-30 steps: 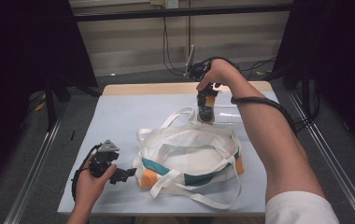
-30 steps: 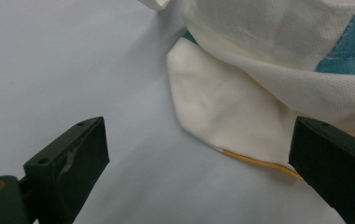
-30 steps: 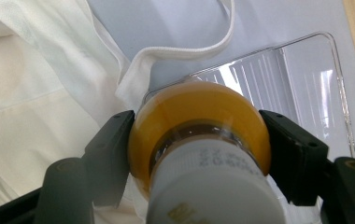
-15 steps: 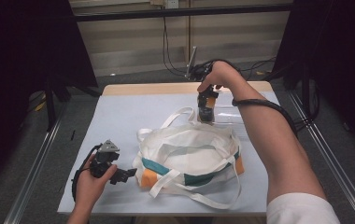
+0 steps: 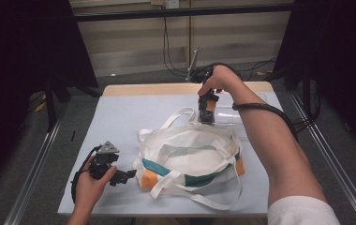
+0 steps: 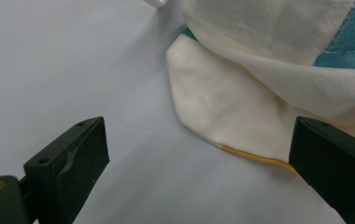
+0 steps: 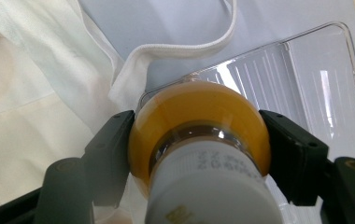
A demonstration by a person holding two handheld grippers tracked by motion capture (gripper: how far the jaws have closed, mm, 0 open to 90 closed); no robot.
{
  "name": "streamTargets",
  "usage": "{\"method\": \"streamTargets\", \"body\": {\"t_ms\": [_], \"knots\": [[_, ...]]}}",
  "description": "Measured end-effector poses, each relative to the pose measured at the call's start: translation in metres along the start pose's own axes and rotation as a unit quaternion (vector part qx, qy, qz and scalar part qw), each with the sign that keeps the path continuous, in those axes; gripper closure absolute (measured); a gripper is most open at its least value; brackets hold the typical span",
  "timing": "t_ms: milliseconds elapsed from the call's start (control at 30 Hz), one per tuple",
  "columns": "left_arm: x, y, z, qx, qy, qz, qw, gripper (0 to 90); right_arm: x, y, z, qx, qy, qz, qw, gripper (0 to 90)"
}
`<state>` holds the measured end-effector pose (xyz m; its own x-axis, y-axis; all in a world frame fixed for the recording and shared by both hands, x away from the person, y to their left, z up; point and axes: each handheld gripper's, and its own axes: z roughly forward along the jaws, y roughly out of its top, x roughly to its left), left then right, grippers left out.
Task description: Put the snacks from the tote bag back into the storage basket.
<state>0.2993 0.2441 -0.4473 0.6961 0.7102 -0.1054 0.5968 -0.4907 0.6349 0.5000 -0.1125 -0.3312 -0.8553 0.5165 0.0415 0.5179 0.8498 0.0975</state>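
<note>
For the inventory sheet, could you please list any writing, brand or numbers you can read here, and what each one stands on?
White cap of the orange bottle held in the right tool: grey embossed characters, seen upside down and too blurred to read.
Same cap, lower edge: gold lettering, cut off by the frame, unreadable.
Cloth bag: teal and orange panels, no writing seen.
Clear plastic tray: plain ribs, no text.
</note>
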Motion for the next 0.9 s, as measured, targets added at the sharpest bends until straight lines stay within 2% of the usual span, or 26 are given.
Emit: {"method": "streamTargets", "body": {"t_ms": [67,133,200,300,667,700,900], "knots": [[0.001,0.0,-0.001,0.01,-0.006,0.003,0.9999,4.6,0.0,0.0,0.002,0.002,0.0,0.001,1.0,30.5],[0.0,0.0,0.0,0.001,0.0,-0.001,1.0,4.6,0.0,-0.001,0.003,0.002,0.001,0.006,1.0,30.5],[-0.001,0.0,0.0,0.002,0.0,0.001,1.0,4.6,-0.001,-0.001,0.005,0.001,0.001,0.001,1.0,30.5],[0.0,0.001,0.0,0.012,-0.005,0.002,0.9999,4.6,-0.001,-0.002,0.006,0.0,0.002,0.006,1.0,30.5],[0.0,0.002,0.0,0.013,-0.006,0.006,0.9999,4.6,0.001,-0.002,0.011,-0.002,0.001,0.018,0.9998,30.5],[0.0,0.001,0.0,0.01,-0.006,0.006,0.9999,4.6,0.001,-0.002,0.011,-0.001,-0.002,0.012,0.9999,30.4],[0.001,0.001,-0.001,0.015,-0.002,0.007,0.9999,4.6,0.003,-0.002,0.014,-0.001,-0.005,0.015,0.9999,30.4]]}}
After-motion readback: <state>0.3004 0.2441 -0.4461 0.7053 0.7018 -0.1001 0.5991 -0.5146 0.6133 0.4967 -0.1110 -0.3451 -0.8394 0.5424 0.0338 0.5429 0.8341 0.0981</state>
